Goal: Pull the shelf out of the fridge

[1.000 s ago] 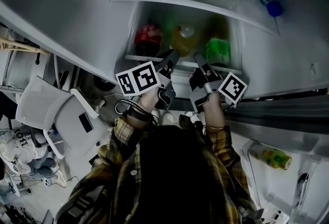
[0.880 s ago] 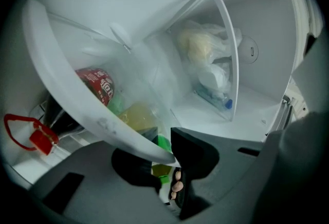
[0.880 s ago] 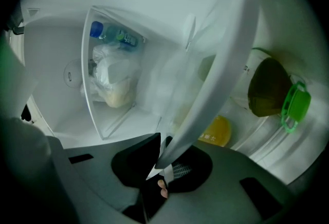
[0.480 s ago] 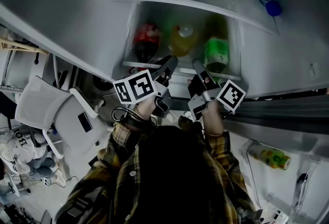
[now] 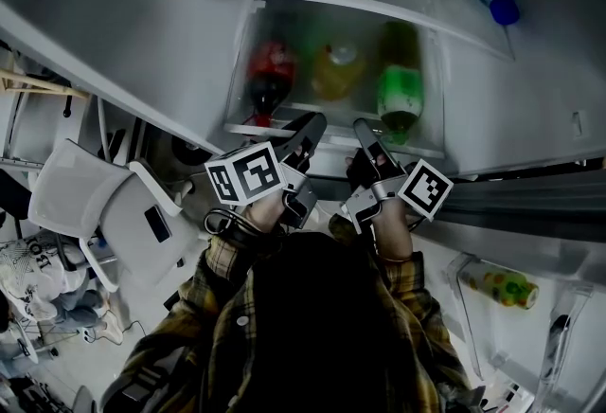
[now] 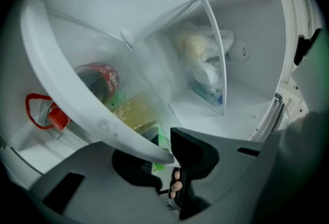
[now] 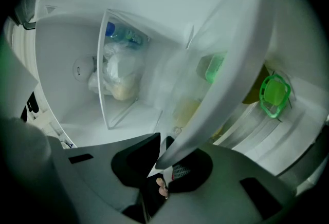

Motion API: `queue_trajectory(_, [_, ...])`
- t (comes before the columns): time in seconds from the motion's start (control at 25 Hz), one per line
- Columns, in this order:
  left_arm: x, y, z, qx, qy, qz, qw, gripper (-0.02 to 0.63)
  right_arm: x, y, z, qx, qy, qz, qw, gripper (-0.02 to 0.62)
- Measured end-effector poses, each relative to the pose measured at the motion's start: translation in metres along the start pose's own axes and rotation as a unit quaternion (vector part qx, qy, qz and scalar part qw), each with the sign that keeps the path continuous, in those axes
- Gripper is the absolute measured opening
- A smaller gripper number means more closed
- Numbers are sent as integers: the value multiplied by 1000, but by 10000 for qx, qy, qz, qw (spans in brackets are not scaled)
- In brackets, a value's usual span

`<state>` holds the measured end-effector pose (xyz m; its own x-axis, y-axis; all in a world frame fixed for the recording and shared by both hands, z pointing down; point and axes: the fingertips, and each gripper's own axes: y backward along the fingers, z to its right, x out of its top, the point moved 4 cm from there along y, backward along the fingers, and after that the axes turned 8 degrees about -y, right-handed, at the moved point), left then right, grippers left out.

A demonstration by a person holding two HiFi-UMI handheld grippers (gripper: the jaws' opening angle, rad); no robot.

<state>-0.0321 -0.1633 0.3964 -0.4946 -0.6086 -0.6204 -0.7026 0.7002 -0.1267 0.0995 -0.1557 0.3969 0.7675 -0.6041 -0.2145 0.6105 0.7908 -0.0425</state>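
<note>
Head view: you had the left gripper [image 5: 308, 129] and right gripper [image 5: 365, 132] at the shelf's [image 5: 260, 128] front rim; the shelf sat inside the fridge [image 5: 530, 117].
Left gripper view: jaws clamped the rim.
Right gripper view: jaws clamped the rim; the pull looked mostly undone.

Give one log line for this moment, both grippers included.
left gripper: shut on white-rimmed clear fridge shelf | right gripper: shut on same shelf

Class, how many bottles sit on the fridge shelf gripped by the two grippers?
3: a dark red-labelled bottle at the left, a yellow one in the middle, a green one at the right. Others may hide behind them.
</note>
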Motion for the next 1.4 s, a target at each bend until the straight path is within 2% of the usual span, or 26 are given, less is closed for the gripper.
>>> queue_trajectory(0.72, [-21, 26, 8, -61, 126, -132, 9998, 78, -23, 25, -5, -93, 188, -104, 9997, 55])
queue_trajectory(0.88, [-27, 33, 2, -22, 26, -186, 9998, 78, -27, 29, -6, -92, 212, -121, 9997, 55])
queue_trajectory(1.4, [-31, 41, 18, -213, 123, -232, 9994, 77, -34, 42, -7, -69, 249, -170, 9995, 57])
